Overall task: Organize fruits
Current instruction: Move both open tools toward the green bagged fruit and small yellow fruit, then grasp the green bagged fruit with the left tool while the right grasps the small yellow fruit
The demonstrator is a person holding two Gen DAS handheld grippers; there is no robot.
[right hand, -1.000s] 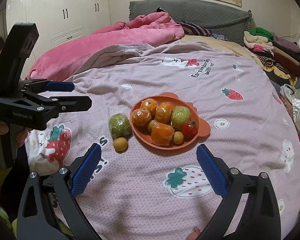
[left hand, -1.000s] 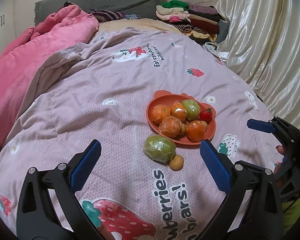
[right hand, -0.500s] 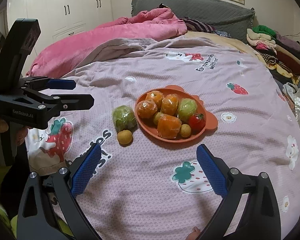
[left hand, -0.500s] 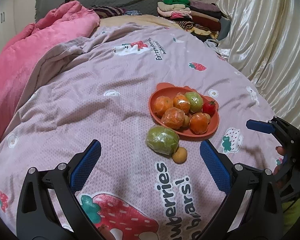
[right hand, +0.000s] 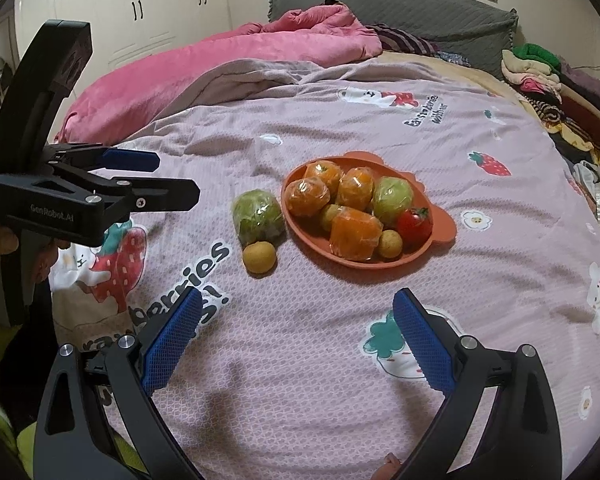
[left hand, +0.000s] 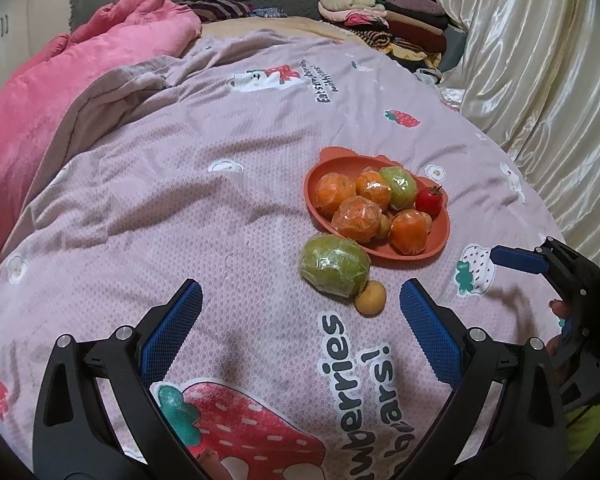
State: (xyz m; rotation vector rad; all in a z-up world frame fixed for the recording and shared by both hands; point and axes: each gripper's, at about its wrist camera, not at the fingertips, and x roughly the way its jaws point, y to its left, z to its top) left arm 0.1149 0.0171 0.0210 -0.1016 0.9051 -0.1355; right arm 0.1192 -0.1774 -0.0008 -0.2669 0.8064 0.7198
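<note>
— Both tongs are gaping wide and gripping nothing: the left gripper is hanging low over the quilt, just short of the two loose fruits, and the right gripper is hovering near the plate, also empty.

— What's lying nearest?

— A small yellow fruit, sitting on the quilt and touching the wrapped green fruit behind it. That green one is leaning against the plate rim, or very nearly.

— How are they going to handle?

— I'm guessing the yellow one is light, firm and round, so it's likely rolling away on soft bedding if nudged. Pinching it across its middle, from above, seems safest. The green one is bulkier and its film is looking slick (glare all over it), so a hold across its widest part, pads square to the sides, seems best. Squeezing too hard is risking a bruise.

— And the plate?

— It's holding four wrapped orange fruits, one wrapped green fruit, a tomato at the far right edge, and two small yellow ones tucked between the others. It's looking crowded; free room is showing mostly along the near and left rim.
</note>
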